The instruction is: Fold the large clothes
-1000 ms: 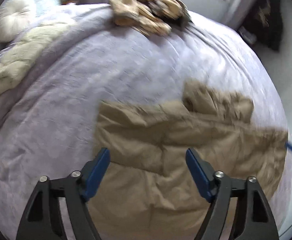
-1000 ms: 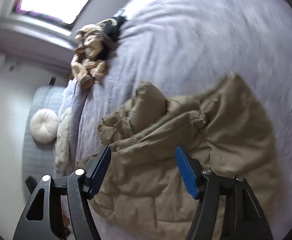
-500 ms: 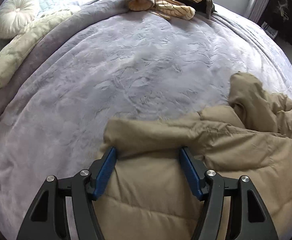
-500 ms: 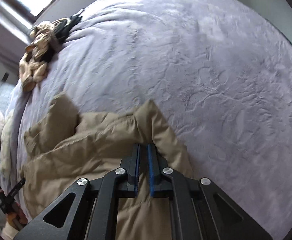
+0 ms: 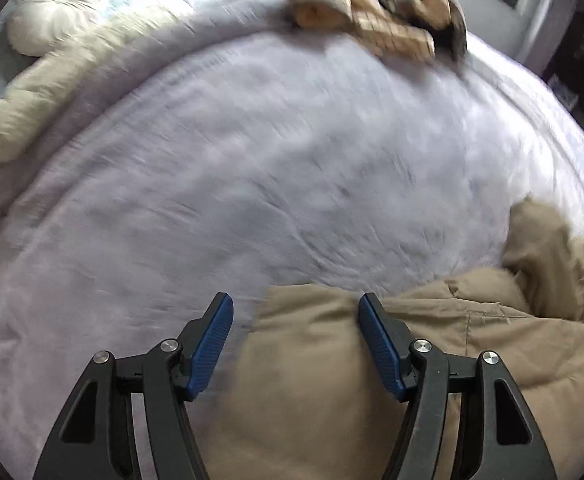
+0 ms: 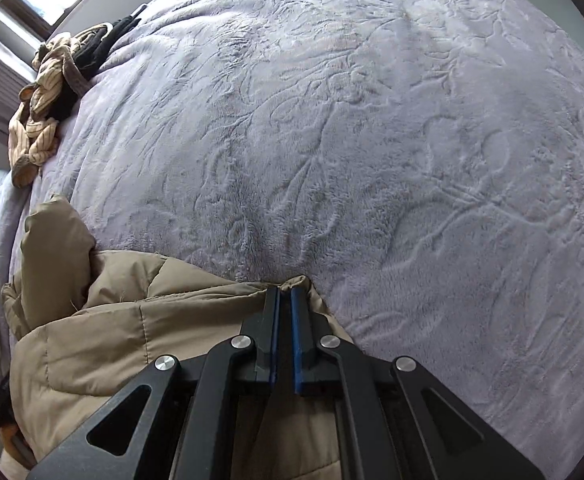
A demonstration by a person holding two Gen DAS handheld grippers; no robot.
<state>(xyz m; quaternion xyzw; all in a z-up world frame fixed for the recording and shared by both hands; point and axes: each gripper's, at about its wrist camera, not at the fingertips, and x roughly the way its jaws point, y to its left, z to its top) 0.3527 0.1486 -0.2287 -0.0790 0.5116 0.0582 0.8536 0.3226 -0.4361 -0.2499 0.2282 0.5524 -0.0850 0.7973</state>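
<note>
- Item: tan quilted puffer jacket (image 5: 472,360), lying on the lilac embossed bed cover (image 6: 372,140). In the left wrist view it fills the 4 to 6 o'clock sector; in the right wrist view, the 6 to 9 o'clock sector.
- Left gripper (image 5: 296,344): released, jaws spread wide. A rounded fold edge of the jacket lies between the blue pads, nearer the right one; contact cannot be confirmed, the view being blurred.
- Right gripper (image 6: 285,320): clenched on a corner of the jacket edge; a peak of fabric stands out just past the fingertips at 12 o'clock of the jaws.
- Handling, as judged: padded and soft, light for its bulk, springy; the smooth shell is likely slippery and folds may reopen.
- Hold advised: at a stitched hem or seam corner, several layers deep, rather than on the puffed panel.
- A raised section, possibly hood or sleeve (image 6: 52,248), stands at 9 o'clock in the right wrist view.
- Other: heap of striped clothing (image 5: 372,12) at 12 o'clock, round cream cushion (image 5: 58,10) at 10 o'clock.
</note>
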